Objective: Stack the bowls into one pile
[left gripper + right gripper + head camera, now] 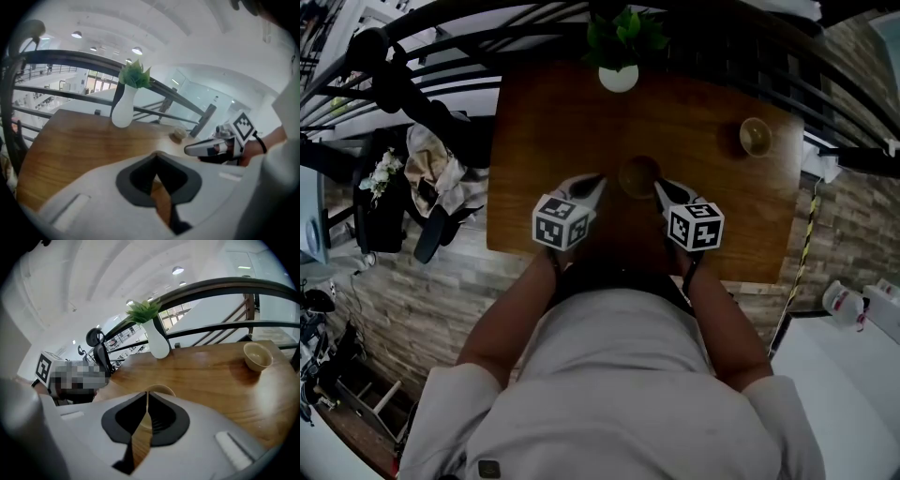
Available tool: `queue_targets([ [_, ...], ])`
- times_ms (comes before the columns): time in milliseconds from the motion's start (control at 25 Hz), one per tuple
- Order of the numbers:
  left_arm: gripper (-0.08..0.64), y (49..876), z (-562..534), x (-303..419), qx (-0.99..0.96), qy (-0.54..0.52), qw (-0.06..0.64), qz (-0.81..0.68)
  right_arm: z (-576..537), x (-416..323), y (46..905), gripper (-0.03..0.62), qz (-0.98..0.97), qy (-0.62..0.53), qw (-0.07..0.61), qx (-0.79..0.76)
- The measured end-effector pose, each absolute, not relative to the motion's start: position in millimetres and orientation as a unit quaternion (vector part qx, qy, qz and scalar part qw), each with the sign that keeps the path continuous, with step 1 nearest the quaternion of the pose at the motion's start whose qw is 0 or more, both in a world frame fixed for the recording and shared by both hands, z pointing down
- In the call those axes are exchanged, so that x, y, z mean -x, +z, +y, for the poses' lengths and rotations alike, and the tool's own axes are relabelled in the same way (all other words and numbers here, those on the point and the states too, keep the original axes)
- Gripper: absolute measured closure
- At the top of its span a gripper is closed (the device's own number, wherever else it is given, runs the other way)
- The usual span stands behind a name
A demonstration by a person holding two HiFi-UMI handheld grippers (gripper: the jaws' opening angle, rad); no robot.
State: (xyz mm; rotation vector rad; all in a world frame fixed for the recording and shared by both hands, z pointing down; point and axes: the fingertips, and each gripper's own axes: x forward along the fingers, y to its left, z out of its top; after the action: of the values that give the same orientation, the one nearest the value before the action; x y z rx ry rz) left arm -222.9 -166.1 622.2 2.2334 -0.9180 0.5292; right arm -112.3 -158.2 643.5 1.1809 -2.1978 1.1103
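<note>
Left gripper (157, 154): my jaws together, empty.
Right gripper (146, 393): my jaws together, nothing pinched.
Near bowl (638, 175): in front of the vase (619, 77), between my grippers.
Far bowl (756, 137): right of the vase, well apart.
Progress: nothing stacked; I judge the whole pile remains.

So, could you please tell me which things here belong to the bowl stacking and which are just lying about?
Job:
near bowl
far bowl
left gripper
right gripper

Lying about:
vase
clothes
railing
</note>
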Motion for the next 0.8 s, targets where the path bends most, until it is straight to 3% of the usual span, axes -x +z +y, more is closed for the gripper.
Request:
queue_targets([
  [800,0.555,476,-131,222,-0.888,0.134,0.273,-0.345,-136,154,475,0.584,-0.86,0.285,0.138,-0.4],
])
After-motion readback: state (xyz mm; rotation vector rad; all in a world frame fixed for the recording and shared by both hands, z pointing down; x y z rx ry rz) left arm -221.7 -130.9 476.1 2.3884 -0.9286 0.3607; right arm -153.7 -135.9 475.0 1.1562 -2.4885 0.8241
